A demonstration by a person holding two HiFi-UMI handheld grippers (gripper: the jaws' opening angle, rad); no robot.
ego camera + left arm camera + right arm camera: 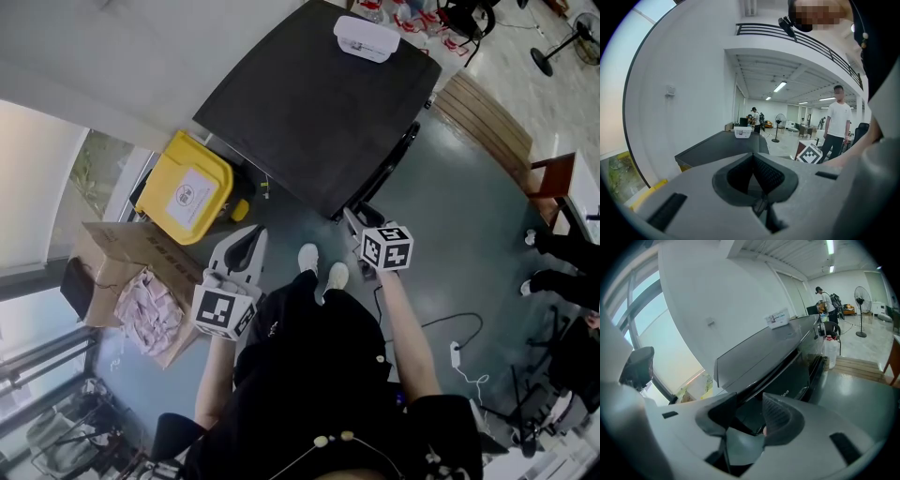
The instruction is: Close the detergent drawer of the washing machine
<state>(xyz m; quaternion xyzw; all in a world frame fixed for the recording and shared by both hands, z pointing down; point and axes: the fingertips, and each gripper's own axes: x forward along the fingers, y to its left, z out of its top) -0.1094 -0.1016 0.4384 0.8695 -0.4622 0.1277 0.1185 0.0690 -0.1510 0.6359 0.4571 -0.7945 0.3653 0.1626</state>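
The dark washing machine (319,103) stands against the white wall with a white box (366,37) on its lid. My right gripper (356,223) is at the near corner of the machine's front, just under the lid's edge. In the right gripper view its jaws (750,416) stand apart, and the black front panel (787,380) shows through the gap. I cannot make out the detergent drawer itself. My left gripper (246,246) hangs over the floor left of the machine, touching nothing; its pads (752,168) meet with nothing between them.
A yellow bin (187,187) and an open cardboard box (131,281) sit on the floor to the left. A wooden platform (483,117) lies right of the machine, and a cable with a plug (457,354) trails nearby. A person (838,117) stands further off.
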